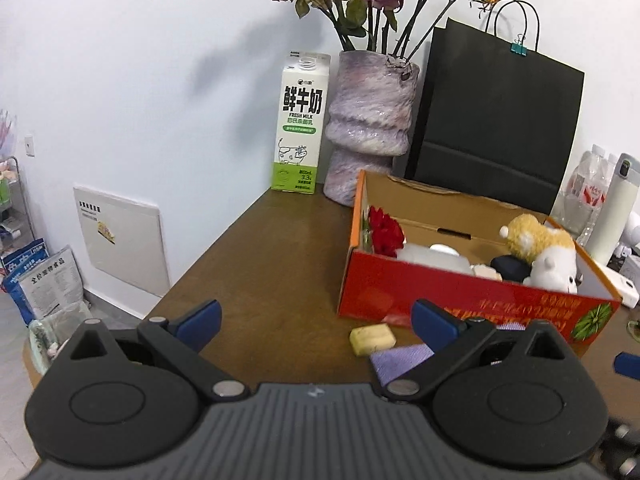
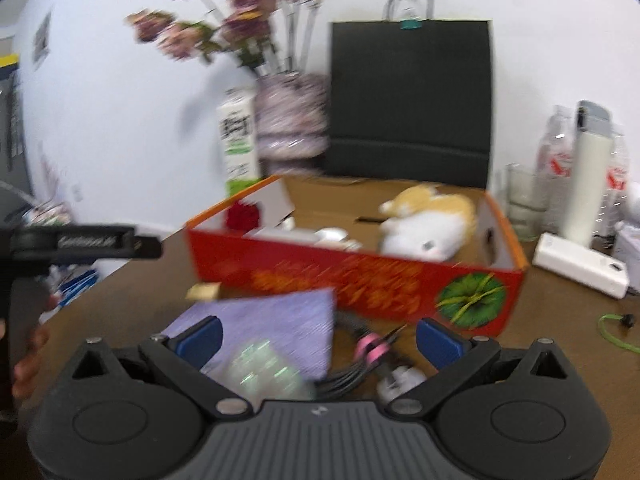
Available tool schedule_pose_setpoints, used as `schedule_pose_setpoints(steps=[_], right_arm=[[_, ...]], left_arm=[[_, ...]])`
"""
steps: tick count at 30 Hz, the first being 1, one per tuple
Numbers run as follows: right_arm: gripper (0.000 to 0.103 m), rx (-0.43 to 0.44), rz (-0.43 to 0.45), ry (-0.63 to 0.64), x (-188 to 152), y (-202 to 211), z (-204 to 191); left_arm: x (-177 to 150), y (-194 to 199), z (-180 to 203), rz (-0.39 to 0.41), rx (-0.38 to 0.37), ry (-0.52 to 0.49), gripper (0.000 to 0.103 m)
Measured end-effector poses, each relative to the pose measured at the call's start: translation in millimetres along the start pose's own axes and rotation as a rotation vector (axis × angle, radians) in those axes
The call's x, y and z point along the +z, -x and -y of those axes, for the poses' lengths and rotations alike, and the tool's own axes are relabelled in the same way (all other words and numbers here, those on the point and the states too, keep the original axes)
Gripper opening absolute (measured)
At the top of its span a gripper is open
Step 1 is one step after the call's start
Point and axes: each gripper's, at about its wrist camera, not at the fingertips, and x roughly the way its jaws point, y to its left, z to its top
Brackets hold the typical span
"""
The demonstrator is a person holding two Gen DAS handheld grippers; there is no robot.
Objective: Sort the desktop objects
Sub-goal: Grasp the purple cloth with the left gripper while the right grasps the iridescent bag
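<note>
Right wrist view blurred; both tongs (image 2: 318, 340) (image 1: 316, 322) apart, purple cloth (image 1: 400, 362) half hidden.

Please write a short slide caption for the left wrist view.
Open left gripper hovers over the brown table, near a yellowish block and the red box.

The counter (image 1: 260, 264) lies bare left of the red box (image 1: 460, 300), a wide lane back to the milk carton (image 1: 298, 124) and vase (image 1: 368, 128). The box blocks the right, a black bag (image 1: 496, 120) behind it. Before the box, a purple cloth (image 2: 276, 320), a soap bar (image 1: 372, 339) and a cable bundle (image 2: 360, 360) crowd the near counter.
</note>
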Motion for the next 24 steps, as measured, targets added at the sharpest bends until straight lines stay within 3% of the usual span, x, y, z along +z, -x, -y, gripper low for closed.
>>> schedule_pose_setpoints(steps=[4, 6, 7, 8, 10, 15, 19, 24], right_arm=[[0.103, 0.0, -0.034, 0.029, -10.3, -6.1, -17.3], [0.097, -0.006, -0.051, 0.027, -13.8, -9.8, -18.7], [0.085, 0.001, -0.058, 0.018, -13.9, -11.0, -17.3], [0.066, 0.007, -0.064, 0.01, -14.3, -11.7, -14.6], [0.046, 0.01, -0.07, 0.016, -14.8, -11.5, -13.8], [0.042, 0.034, -0.019, -0.012, -12.2, 4.7, -3.2], [0.042, -0.039, 0.025, -0.044, -8.8, 17.0, 17.2], [0.043, -0.102, 0.009, -0.119, -9.5, 19.6, 50.1]], left_arm=[[-4.6, 10.2, -3.2, 0.012, -0.009, 0.016, 0.103], [-7.1, 13.4, -2.0, 0.015, -0.015, 0.016, 0.103], [-8.5, 14.5, -1.2, 0.015, -0.02, 0.015, 0.103], [-10.1, 15.5, 0.1, 0.015, -0.025, 0.012, 0.103], [-13.3, 17.1, 3.1, 0.016, -0.033, 0.007, 0.103], [-24.9, 16.0, 18.4, -0.007, -0.047, -0.051, 0.103], [-33.7, 11.6, 40.0, -0.036, -0.08, -0.122, 0.103], [-37.7, -8.6, 76.9, -0.088, -0.104, -0.187, 0.103]])
